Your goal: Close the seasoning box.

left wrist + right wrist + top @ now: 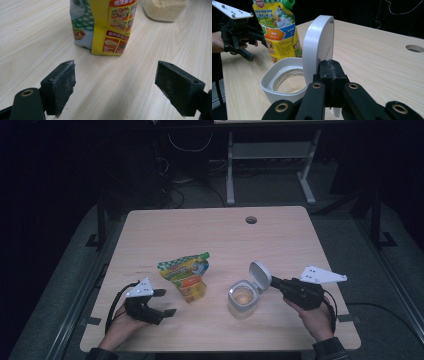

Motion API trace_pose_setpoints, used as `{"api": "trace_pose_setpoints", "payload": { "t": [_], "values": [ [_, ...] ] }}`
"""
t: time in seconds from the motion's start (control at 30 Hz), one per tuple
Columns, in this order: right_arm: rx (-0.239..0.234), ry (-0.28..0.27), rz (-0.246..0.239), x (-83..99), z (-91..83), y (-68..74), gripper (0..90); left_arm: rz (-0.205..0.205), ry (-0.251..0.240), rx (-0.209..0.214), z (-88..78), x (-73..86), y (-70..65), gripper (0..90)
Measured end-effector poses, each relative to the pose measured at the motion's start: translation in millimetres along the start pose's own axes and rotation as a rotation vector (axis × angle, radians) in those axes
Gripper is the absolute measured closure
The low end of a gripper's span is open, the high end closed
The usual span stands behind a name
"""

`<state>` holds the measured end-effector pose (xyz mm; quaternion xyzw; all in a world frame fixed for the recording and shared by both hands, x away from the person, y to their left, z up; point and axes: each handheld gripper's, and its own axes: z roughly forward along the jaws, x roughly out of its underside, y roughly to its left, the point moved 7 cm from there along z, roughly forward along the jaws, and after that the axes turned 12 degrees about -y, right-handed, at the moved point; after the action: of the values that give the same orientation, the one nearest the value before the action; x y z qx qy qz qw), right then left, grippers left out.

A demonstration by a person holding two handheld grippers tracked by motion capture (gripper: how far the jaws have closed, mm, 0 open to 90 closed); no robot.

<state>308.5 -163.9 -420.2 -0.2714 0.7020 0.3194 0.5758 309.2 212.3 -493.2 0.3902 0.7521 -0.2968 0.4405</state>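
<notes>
- Waiting with jaws apart, the left tongs (165, 302) rest low on the worktop (210, 227), the yellow spout pouch (186, 276) standing just ahead of them, probably next to be gripped.
- Clamped together on the white flip lid (318, 47), the right tongs (274, 281) seem to hold the jar (243, 299) open for pouring.
- Grains inside are hard to make out; the pouch's top is cut off in the left gripper view.

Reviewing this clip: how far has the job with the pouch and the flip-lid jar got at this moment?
Done: the jar's white lid is flipped up, showing pale granules inside. In hand: the right gripper is shut against the lid's lower edge, seemingly holding it open. Left: the spouted pouch stands untouched on the table, green cap on, with the open left gripper just short of it; grasping and probably pouring remain.
</notes>
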Motion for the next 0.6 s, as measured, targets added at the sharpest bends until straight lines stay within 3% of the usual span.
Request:
{"api": "trace_pose_setpoints", "payload": {
  "t": [0.6],
  "values": [
    [-0.024,0.001,-0.003,-0.4,3.5,9.4,89.9,-0.012,0.003,0.009,0.8,0.8,-1.1,16.5]
  ]
}}
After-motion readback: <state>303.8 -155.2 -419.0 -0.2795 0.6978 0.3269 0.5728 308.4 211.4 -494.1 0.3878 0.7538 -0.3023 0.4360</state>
